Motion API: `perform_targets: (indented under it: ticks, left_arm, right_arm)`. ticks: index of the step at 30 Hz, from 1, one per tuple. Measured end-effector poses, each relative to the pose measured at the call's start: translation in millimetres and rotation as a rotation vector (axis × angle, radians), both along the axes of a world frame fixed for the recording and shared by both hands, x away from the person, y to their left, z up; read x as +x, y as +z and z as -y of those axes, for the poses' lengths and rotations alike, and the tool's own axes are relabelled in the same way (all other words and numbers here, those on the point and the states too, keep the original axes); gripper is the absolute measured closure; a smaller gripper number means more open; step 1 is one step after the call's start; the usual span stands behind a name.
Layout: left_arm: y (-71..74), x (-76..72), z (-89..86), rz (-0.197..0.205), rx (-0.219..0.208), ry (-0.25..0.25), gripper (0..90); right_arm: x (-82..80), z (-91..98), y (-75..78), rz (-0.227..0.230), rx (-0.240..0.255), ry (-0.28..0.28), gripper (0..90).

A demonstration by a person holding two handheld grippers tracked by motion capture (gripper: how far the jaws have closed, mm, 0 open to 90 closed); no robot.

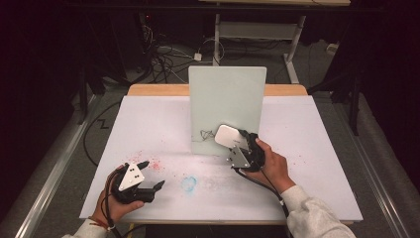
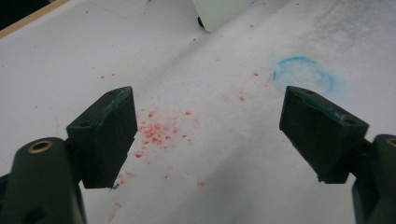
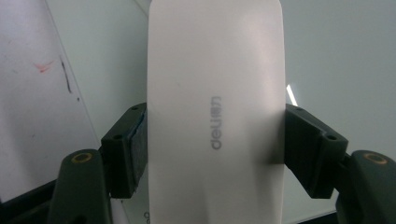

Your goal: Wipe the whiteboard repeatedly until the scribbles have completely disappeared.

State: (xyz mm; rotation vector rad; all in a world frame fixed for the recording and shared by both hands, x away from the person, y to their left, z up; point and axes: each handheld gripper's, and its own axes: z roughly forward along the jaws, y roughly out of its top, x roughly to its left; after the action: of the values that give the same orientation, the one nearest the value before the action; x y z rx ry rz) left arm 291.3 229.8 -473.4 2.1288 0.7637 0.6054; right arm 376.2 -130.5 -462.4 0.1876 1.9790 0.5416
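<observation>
Left tongs [image 1: 152,174] gape low over the table [image 1: 297,134]; right tongs [image 1: 233,140] clamp what looks like an eraser [image 3: 215,112] at the upright board [image 1: 226,99].

Board [image 1: 227,99] upright at table [image 1: 307,163] centre-rear, eraser [image 1: 229,136] in right claw [image 1: 236,148] against board front, left claw [image 1: 148,174] near-left.

Lab or test-rig space, not a home. I'm at a wooden desk [image 1: 148,90] covered with a white sheet [image 1: 148,129] stained with red specks [image 1: 154,164] and a blue ring [image 1: 188,183]. Behind it: dark curtained surround, grey carpet, loose cables [image 1: 163,57] on the floor running to a white plug box [image 1: 197,56], and the metal legs of another bench [image 1: 257,29].
</observation>
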Motion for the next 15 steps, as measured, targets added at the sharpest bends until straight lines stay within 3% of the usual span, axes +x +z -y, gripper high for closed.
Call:
perform_targets:
  ticks: [9,15]
  left_arm:
    - [1.7,-2.3,-0.5,0.010,-0.005,0.004,18.5]
    - [1.8,-2.0,0.7,0.007,-0.001,-0.001,18.5]
  right_arm:
    - [-5.1,45.1,-5.6,-0.026,-0.030,-0.075,31.0]
    - [-4.3,52.8,-5.7,-0.016,-0.019,-0.102,31.0]
